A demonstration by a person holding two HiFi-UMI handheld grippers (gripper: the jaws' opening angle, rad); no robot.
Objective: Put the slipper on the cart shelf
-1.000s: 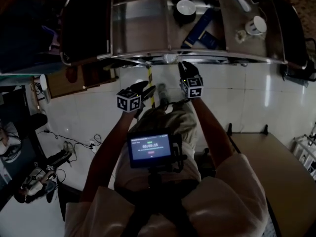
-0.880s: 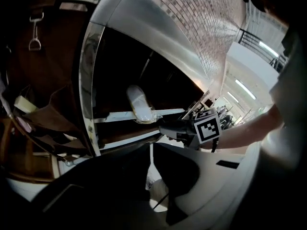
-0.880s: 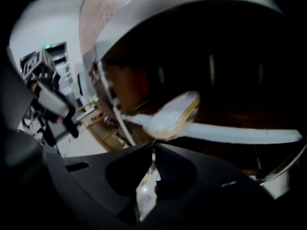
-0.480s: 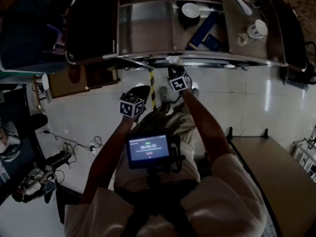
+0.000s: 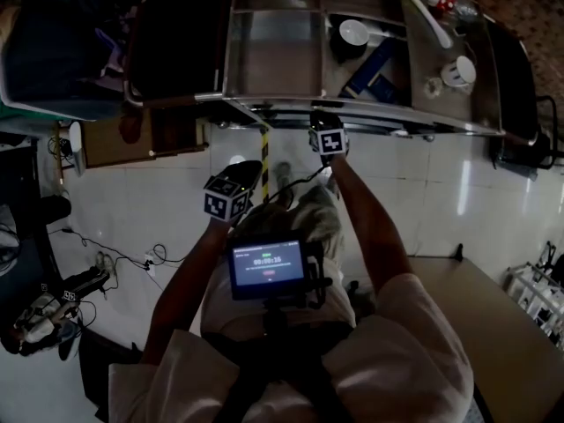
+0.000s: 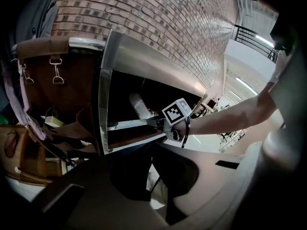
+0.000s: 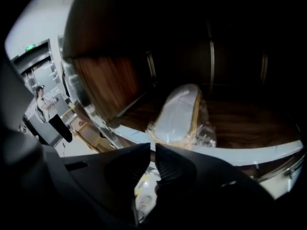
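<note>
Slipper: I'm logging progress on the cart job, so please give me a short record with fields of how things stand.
slipper: in clear wrap, lying on the wooden cart shelf
right gripper: at the shelf's front edge, tips just short of the slipper; jaws barely apart, just been opening, nothing seen between them
left gripper: shut, empty, held back over the floor
task: slipper looks placed

Dim room, brick wall (image 6: pixel 144 18), glossy white tiled floor (image 5: pixel 423 192), wooden table (image 5: pixel 493 324) at right

A pale slipper (image 7: pixel 178 110), wrapped in clear plastic, lies on the cart's wooden lower shelf (image 7: pixel 244 123), near its front edge.
</note>
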